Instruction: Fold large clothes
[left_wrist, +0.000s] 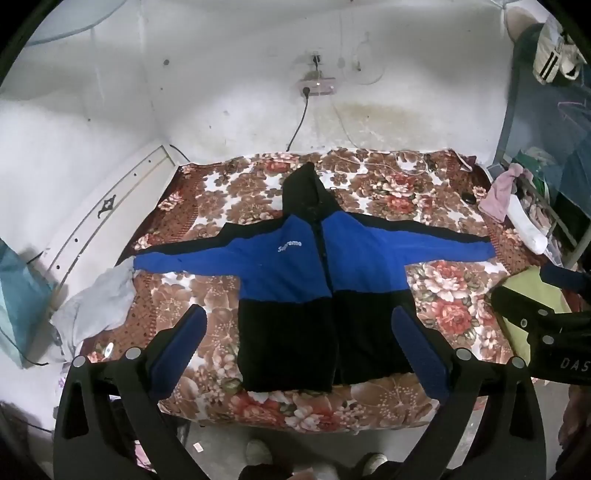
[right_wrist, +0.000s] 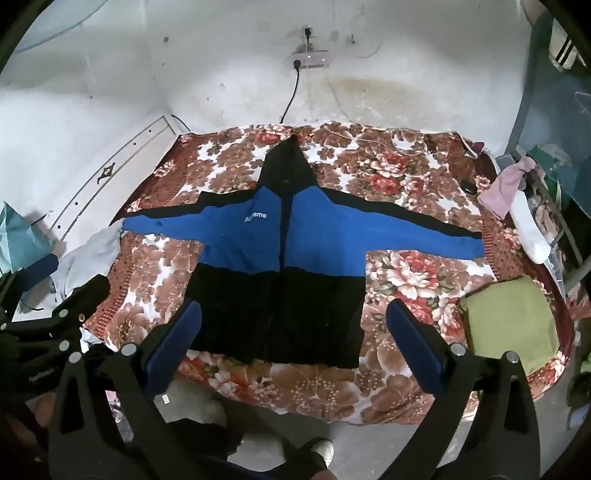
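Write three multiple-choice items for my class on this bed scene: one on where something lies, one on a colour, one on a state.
1. Where does the folded green cloth lie?
A. On the jacket's hood
B. On the bed's right side, near its front edge
C. On the floor

2. What colours is the jacket?
A. Red and white
B. Grey only
C. Blue and black

3. How does the jacket lie?
A. Spread flat, sleeves out to both sides
B. Folded in half
C. Rolled up

Answers:
1 B: it rests on the floral blanket, right of the jacket.
2 C: blue chest and sleeves, black hood and lower body.
3 A: both sleeves stretch outward, and the open left gripper and right gripper hold nothing.
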